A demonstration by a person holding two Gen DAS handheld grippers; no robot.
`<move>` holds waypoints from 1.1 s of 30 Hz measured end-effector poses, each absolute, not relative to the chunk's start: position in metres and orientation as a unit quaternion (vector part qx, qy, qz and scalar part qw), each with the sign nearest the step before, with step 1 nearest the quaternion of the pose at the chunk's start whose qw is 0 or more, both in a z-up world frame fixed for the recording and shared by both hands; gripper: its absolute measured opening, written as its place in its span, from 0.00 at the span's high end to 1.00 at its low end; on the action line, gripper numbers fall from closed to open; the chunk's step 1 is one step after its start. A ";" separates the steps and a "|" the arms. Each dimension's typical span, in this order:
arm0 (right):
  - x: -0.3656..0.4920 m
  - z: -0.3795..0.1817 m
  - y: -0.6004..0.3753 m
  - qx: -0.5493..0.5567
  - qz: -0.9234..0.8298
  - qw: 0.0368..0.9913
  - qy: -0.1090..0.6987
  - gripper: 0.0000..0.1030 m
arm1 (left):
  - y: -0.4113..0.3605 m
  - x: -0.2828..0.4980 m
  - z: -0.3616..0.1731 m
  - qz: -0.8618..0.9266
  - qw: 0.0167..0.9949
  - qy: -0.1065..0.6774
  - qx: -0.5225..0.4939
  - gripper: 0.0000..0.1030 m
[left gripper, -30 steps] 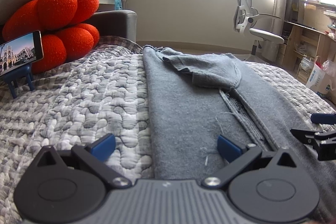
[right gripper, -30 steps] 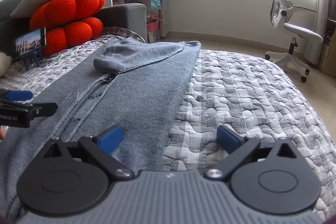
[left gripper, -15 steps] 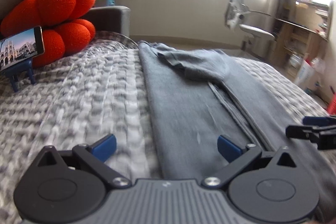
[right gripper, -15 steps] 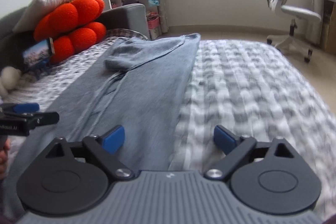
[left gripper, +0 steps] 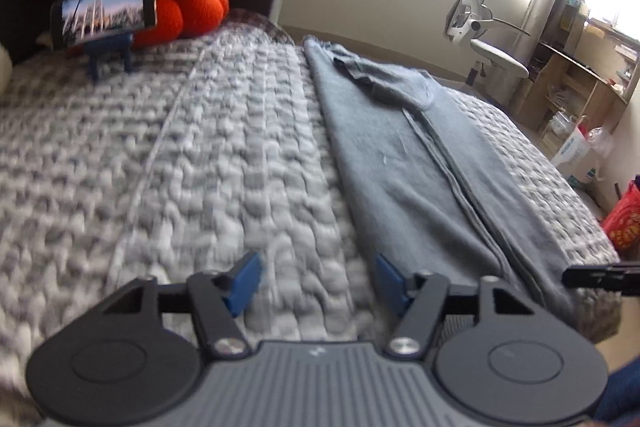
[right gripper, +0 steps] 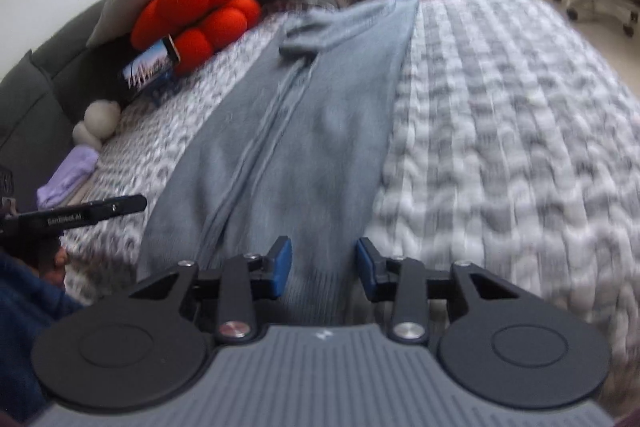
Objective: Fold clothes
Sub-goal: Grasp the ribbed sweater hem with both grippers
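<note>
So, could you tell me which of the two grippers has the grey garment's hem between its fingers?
The right gripper; the left gripper hovers over bare quilt, beside the garment.

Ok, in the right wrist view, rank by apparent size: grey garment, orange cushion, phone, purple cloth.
1. grey garment
2. orange cushion
3. and 4. phone and purple cloth: look alike, and they sit at different depths, so unranked.

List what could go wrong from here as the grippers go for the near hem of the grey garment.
1. The left gripper sits open over the quilt, beside the grey garment, so it may pinch bedding instead.
2. The right gripper is open over the hem; it could grab only one layer.
3. Both views are blurred, so aim may be off.
</note>
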State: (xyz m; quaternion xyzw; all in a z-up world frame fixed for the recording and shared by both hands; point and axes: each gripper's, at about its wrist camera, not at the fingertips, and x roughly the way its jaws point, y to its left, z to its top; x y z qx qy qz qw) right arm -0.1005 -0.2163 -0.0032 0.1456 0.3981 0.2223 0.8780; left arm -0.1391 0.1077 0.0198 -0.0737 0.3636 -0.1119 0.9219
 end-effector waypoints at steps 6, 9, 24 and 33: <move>-0.104 -0.013 -0.227 0.193 0.242 0.842 0.442 0.60 | 0.109 -0.149 0.017 -0.187 0.889 0.403 -0.110 0.41; -0.106 -0.018 -0.232 0.217 0.252 0.821 0.463 0.60 | 0.101 -0.146 0.010 -0.195 0.881 0.418 -0.105 0.41; -0.102 0.012 -0.233 0.234 0.298 0.812 0.444 0.90 | 0.089 -0.133 0.027 -0.244 0.864 0.430 -0.098 0.96; -0.069 0.056 -0.230 0.233 0.324 0.836 0.377 0.90 | 0.081 -0.105 0.080 -0.265 0.870 0.403 -0.104 0.96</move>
